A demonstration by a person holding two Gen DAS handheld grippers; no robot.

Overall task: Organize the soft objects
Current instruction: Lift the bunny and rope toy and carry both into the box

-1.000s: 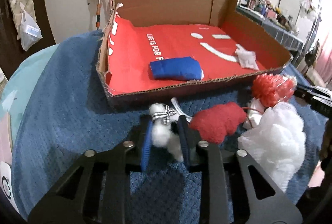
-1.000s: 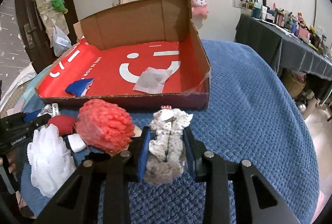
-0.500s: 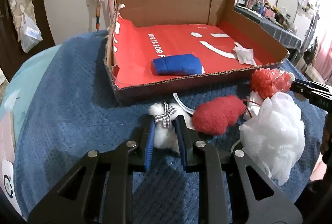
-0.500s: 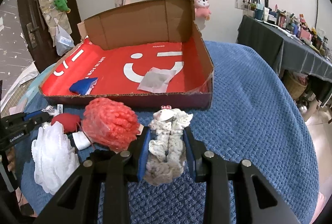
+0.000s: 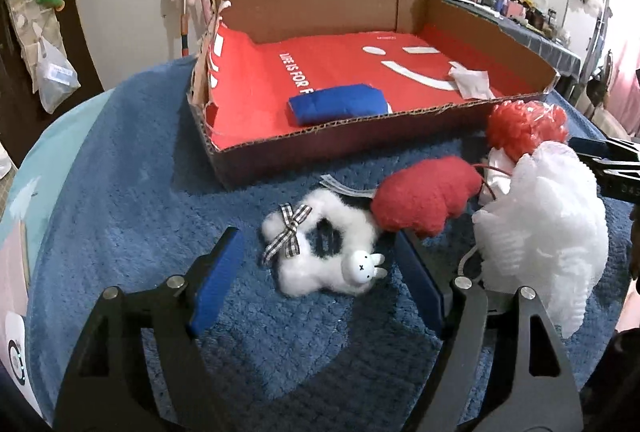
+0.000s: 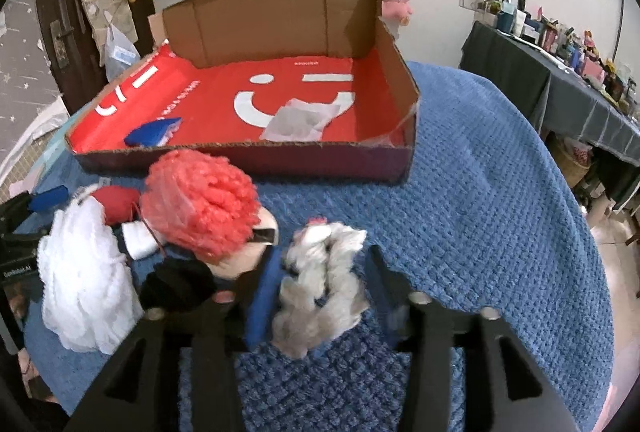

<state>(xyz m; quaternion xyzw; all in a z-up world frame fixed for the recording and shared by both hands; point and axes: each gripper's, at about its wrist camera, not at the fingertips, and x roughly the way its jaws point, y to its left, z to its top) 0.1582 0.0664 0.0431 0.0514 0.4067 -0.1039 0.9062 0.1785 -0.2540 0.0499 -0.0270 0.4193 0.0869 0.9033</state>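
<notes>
My left gripper point(image 5: 318, 260) is open, its blue pads on either side of a white fluffy scrunchie point(image 5: 322, 258) with a checked bow and a small rabbit head, lying on the blue blanket point(image 5: 120, 192). My right gripper point(image 6: 322, 272) holds a cream crocheted scrunchie point(image 6: 320, 280) between its pads, low over the blanket point(image 6: 480, 200). A red-lined cardboard box point(image 5: 400, 140) stands beyond, with a blue folded cloth point(image 5: 340, 108) and a white sachet point(image 5: 472, 84) inside. The box also shows in the right wrist view point(image 6: 248, 160).
A red plush piece point(image 5: 424, 194), a red mesh puff point(image 5: 524, 126) and a white mesh puff point(image 5: 544, 232) lie right of the left gripper. In the right view the red puff point(image 6: 200, 200) and white puff point(image 6: 84, 272) sit left of the gripper. A cluttered dark table point(image 6: 560, 80) stands at right.
My left gripper has opened and let go of the white fluffy scrunchie, which now lies flat on the blanket. My right gripper has tilted and moved, still holding the cream scrunchie.
</notes>
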